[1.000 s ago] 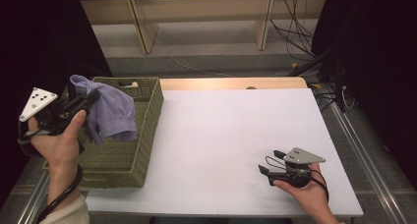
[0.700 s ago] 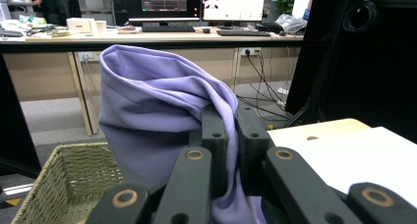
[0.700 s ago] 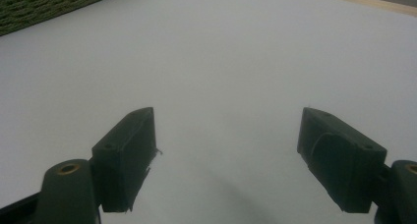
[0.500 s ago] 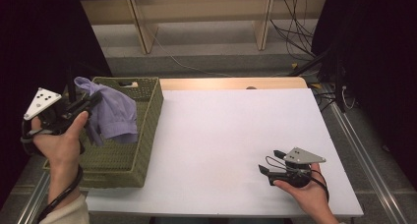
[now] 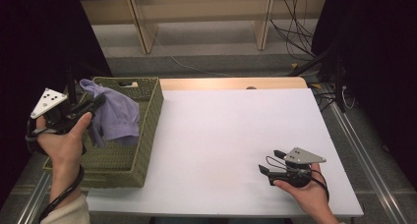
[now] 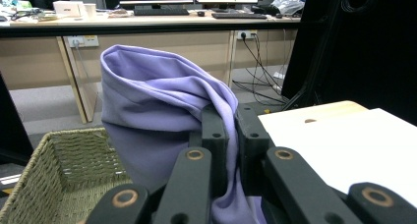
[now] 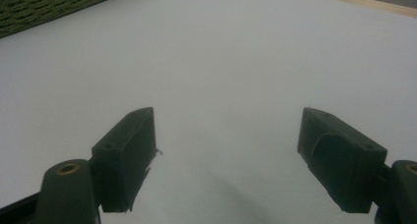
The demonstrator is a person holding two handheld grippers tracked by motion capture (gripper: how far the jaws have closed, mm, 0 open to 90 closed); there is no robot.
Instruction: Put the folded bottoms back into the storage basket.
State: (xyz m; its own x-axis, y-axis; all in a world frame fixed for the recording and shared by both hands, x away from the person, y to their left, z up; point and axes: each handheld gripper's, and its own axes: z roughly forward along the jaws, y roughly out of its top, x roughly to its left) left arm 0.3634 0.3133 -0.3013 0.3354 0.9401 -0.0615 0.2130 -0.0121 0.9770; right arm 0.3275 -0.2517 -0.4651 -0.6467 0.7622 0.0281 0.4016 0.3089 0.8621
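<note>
A lilac cloth [image 5: 117, 117] hangs over the green woven basket [image 5: 147, 130] at the table's left edge. My left gripper [image 5: 97, 103] is shut on a fold of it and holds it above the basket; its lower part droops inside. From the left gripper view the cloth [image 6: 157, 111] bunches around the closed jaws of my left gripper [image 6: 231, 117], with the basket's rim [image 6: 44, 150] below. My right gripper [image 5: 270, 162] rests on the white table top [image 5: 236, 126] near the front right corner, open. Nothing lies between the jaws of my right gripper [image 7: 226, 135].
The basket's wall [image 7: 44, 5] crosses the top left corner of the right gripper view. Behind the table run wooden shelf legs [image 5: 140, 27] and loose cables [image 5: 295, 27] on the floor. A desk with monitors [image 6: 147, 13] stands far behind.
My left hand has shifted slightly with the cloth, which now hangs a little lower into the basket. The right hand has not moved.
</note>
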